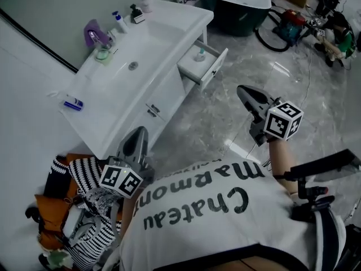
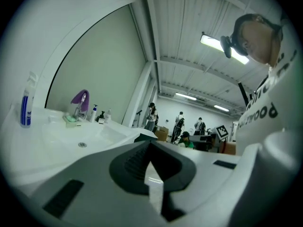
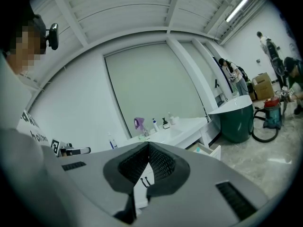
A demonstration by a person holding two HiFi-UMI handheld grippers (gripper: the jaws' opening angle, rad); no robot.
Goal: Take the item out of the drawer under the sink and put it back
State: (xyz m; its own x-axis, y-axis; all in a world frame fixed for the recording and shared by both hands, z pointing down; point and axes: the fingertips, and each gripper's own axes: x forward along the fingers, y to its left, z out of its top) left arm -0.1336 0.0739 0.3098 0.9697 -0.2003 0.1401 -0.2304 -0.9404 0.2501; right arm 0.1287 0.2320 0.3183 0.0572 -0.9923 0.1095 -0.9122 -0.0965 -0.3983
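Left gripper [image 1: 139,132] and right gripper [image 1: 242,91], closed and empty, are being held; jaws are best being opened squarely toward item [image 1: 200,54] in upper-centre drawer [image 1: 217,66].

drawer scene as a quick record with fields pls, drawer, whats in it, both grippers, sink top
drawer: pulled open, at the vanity's far end
item: small, teal-topped, upright inside the drawer
left gripper: shut, empty, by the vanity's near corner, far from the drawer
right gripper: shut, empty, above the floor, short of the drawer
sink: basin bare
counter things: purple faucet, pump bottle, tube
task stage: item not yet taken out
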